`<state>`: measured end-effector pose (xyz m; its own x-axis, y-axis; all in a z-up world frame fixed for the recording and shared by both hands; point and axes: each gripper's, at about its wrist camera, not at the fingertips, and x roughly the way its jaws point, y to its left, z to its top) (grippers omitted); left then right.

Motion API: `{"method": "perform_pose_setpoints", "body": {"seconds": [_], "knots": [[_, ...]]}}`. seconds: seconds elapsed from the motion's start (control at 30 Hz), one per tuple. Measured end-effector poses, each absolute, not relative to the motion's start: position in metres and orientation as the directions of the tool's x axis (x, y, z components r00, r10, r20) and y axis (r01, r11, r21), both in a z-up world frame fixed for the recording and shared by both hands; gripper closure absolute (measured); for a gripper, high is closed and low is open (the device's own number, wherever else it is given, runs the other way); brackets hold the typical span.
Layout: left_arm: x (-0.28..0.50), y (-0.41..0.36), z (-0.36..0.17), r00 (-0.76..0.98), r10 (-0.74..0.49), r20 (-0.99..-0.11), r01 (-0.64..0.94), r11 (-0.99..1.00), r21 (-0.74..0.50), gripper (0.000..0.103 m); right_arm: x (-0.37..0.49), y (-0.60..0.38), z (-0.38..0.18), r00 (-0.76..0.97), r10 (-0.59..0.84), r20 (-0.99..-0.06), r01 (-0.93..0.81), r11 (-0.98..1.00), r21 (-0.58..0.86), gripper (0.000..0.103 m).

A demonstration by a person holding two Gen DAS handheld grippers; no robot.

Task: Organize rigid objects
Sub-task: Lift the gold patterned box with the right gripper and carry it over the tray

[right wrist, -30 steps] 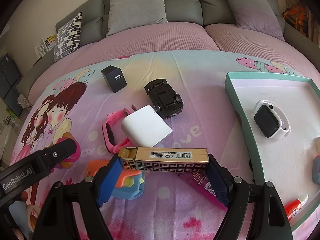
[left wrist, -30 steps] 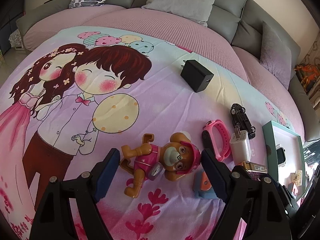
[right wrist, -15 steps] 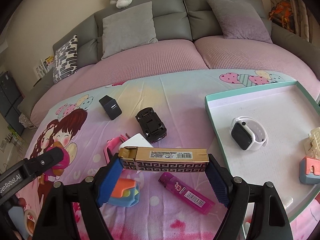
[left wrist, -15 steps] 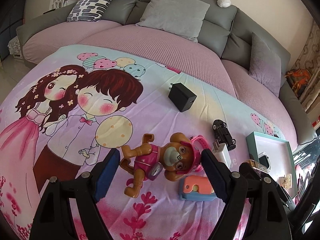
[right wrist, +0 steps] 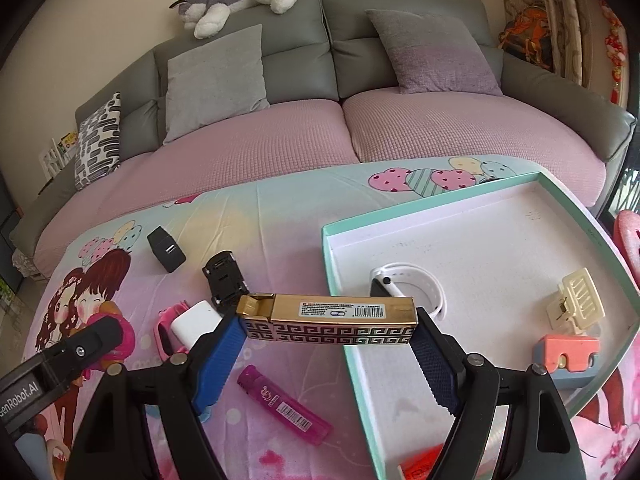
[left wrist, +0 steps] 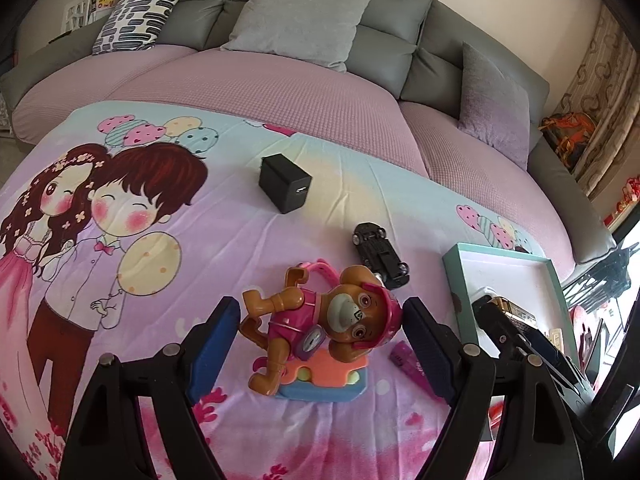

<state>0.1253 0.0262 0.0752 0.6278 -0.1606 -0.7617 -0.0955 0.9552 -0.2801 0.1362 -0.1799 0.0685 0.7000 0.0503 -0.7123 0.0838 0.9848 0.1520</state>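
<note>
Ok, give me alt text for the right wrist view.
The right claw grips a gold patterned box endwise above the edge of a teal-rimmed tray holding a white smartwatch, a hair clip and a block toy.

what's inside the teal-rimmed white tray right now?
In the teal-rimmed white tray: a white smartwatch, a cream hair claw clip and a pink-and-blue block. The gold patterned box in the right gripper covers part of the watch.
</note>
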Motion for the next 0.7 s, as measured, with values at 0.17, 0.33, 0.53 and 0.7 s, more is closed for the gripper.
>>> {"method": "perform_pose_setpoints", "body": {"seconds": [0.17, 0.33, 0.53, 0.7], "knots": [[0.133, -0.014, 0.08, 0.619, -0.196, -0.761, -0.014, 0.965, -0.26, 0.019, 0.137, -0.213, 0.067, 0.693, 0.007, -0.721, 0.16, 0.973, 0.163, 0.019], [0.14, -0.053, 0.084, 0.614, -0.243, -0.751, 0.056, 0.962, -0.266, 0.019, 0.134, -0.25, 0.062, 0.675, -0.065, -0.735, 0.266, 0.951, 0.159, 0.019], [0.143, -0.095, 0.084, 0.613, -0.274, -0.741, 0.135, 0.96, -0.243, 0.019, 0.12, -0.295, 0.061, 0.65, -0.152, -0.744, 0.396, 0.904, 0.161, 0.019], [0.146, -0.122, 0.075, 0.586, -0.285, -0.758, 0.189, 0.958, -0.215, 0.019, 0.111, -0.318, 0.064, 0.628, -0.21, -0.75, 0.466, 0.873, 0.146, 0.019]]}}
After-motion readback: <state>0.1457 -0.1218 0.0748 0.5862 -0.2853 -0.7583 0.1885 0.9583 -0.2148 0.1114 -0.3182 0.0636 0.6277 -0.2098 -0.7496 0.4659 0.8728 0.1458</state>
